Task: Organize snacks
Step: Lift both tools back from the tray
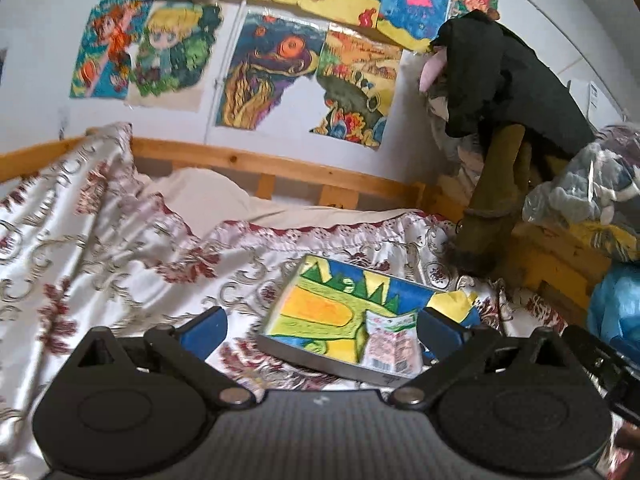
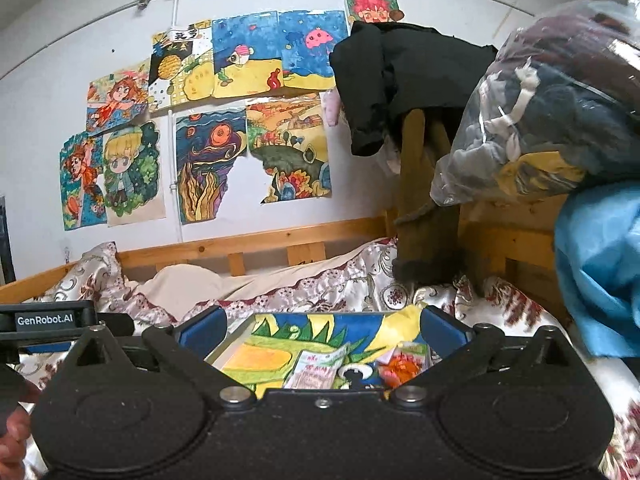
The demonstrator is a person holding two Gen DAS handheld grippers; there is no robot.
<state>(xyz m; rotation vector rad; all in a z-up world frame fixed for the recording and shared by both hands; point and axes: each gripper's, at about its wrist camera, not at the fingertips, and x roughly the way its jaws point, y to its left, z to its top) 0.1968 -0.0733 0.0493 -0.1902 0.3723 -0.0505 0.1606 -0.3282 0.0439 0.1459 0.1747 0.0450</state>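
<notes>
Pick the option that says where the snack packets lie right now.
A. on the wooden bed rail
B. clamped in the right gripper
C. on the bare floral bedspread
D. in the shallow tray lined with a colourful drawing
D: the snack packets lie on the drawing inside the shallow tray, which rests on the bedspread; the right gripper is open and holds nothing.

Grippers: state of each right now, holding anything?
Left gripper: jaws open, holding nothing; the tray lies beyond them.
Right gripper: jaws open, holding nothing.
</notes>
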